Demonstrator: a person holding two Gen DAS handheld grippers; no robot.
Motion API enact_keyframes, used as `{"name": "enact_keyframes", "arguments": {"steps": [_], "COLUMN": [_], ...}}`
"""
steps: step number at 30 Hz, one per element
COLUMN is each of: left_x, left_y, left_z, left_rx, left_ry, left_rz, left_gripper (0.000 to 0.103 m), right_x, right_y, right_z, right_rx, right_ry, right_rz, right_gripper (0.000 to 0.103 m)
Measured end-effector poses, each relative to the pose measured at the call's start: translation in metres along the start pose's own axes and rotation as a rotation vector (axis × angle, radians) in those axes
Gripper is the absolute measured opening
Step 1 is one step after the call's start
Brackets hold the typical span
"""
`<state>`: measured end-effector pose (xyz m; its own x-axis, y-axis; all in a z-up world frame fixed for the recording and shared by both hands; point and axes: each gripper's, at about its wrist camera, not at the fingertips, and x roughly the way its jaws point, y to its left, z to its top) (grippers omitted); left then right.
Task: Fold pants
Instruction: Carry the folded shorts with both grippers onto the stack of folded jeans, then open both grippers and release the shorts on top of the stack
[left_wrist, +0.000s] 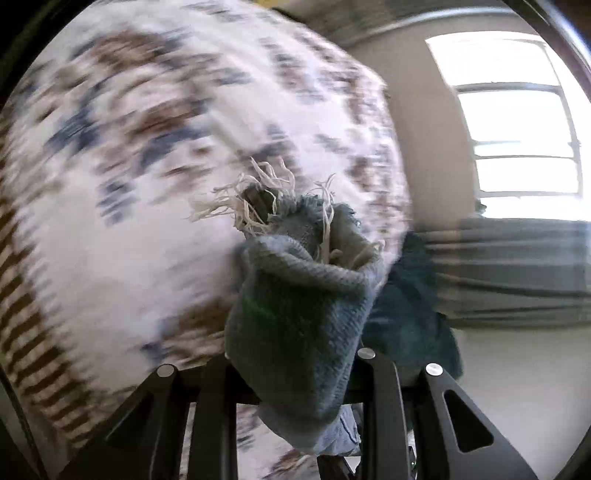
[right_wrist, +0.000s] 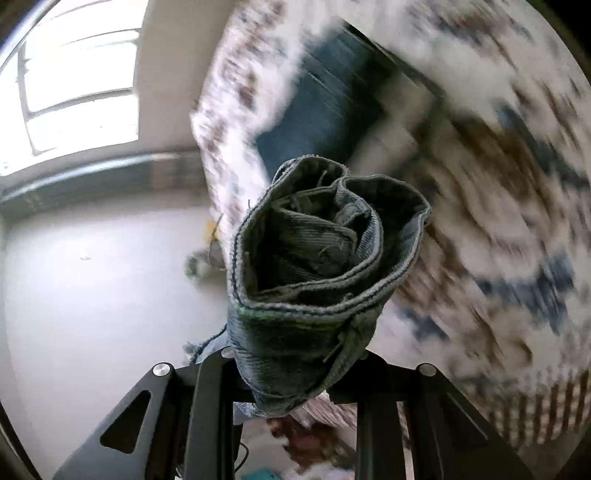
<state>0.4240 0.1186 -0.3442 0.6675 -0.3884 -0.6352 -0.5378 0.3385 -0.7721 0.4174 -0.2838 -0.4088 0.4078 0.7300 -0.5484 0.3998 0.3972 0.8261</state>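
The pants are blue-grey denim jeans. My left gripper (left_wrist: 295, 369) is shut on a frayed hem of the jeans (left_wrist: 295, 302), with white threads sticking out at its top. My right gripper (right_wrist: 299, 369) is shut on a bunched, rolled end of the jeans (right_wrist: 314, 258), which stands up in front of the camera. More of the jeans (right_wrist: 332, 96) lies flat on the patterned bedspread beyond. Both views are motion-blurred. The fingertips are hidden by the cloth.
A bed with a white bedspread patterned in brown and blue (left_wrist: 129, 166) fills the left wrist view and the right side of the right wrist view (right_wrist: 498, 221). A bright window (left_wrist: 517, 129), a pale floor (right_wrist: 92, 295) and dark teal cloth (left_wrist: 406, 314) lie alongside.
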Motion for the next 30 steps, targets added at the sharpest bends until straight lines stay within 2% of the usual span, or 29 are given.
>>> {"name": "enact_keyframes", "arguments": {"steps": [3, 5, 7, 9, 11, 13, 17, 20, 26, 27, 29, 30], "left_x": [0.029, 0.061, 0.093, 0.139, 0.180, 0.225, 0.283, 0.291, 0.278, 0.274, 0.266, 0.259], "left_y": [-0.067, -0.110, -0.133, -0.146, -0.141, -0.116, -0.042, 0.015, 0.018, 0.013, 0.001, -0.009], "left_z": [0.029, 0.050, 0.065, 0.080, 0.087, 0.089, 0.075, 0.062, 0.054, 0.053, 0.050, 0.047], "left_rx": [0.059, 0.095, 0.121, 0.132, 0.136, 0.131, 0.092, -0.001, 0.013, 0.029, 0.077, 0.129], "left_ry": [0.005, 0.020, 0.034, 0.063, 0.094, 0.126, 0.204, 0.238, 0.255, 0.260, 0.270, 0.269], "left_rz": [-0.065, -0.104, -0.122, -0.133, -0.125, -0.093, 0.027, 0.044, 0.037, 0.063, 0.123, 0.162], "left_gripper": [0.022, 0.022, 0.022, 0.022, 0.022, 0.022, 0.022, 0.022, 0.025, 0.028, 0.034, 0.042], "right_x": [-0.007, -0.013, -0.011, 0.000, 0.018, 0.038, 0.075, 0.084, 0.096, 0.096, 0.101, 0.099], "right_y": [0.059, 0.085, 0.108, 0.112, 0.100, 0.072, -0.011, -0.053, -0.065, -0.063, -0.057, -0.043], "right_z": [0.051, 0.087, 0.127, 0.163, 0.197, 0.217, 0.225, 0.215, 0.219, 0.220, 0.226, 0.226], "right_rx": [-0.044, -0.072, -0.083, -0.095, -0.090, -0.078, 0.022, 0.098, 0.095, 0.084, 0.061, 0.007], "right_ry": [-0.067, -0.103, -0.142, -0.175, -0.192, -0.189, -0.139, -0.134, -0.124, -0.114, -0.072, -0.051], "right_rz": [0.060, 0.080, 0.090, 0.080, 0.055, 0.020, -0.069, -0.059, -0.064, -0.081, -0.122, -0.179], "right_gripper": [0.025, 0.025, 0.025, 0.025, 0.025, 0.025, 0.025, 0.025, 0.027, 0.030, 0.046, 0.064]}}
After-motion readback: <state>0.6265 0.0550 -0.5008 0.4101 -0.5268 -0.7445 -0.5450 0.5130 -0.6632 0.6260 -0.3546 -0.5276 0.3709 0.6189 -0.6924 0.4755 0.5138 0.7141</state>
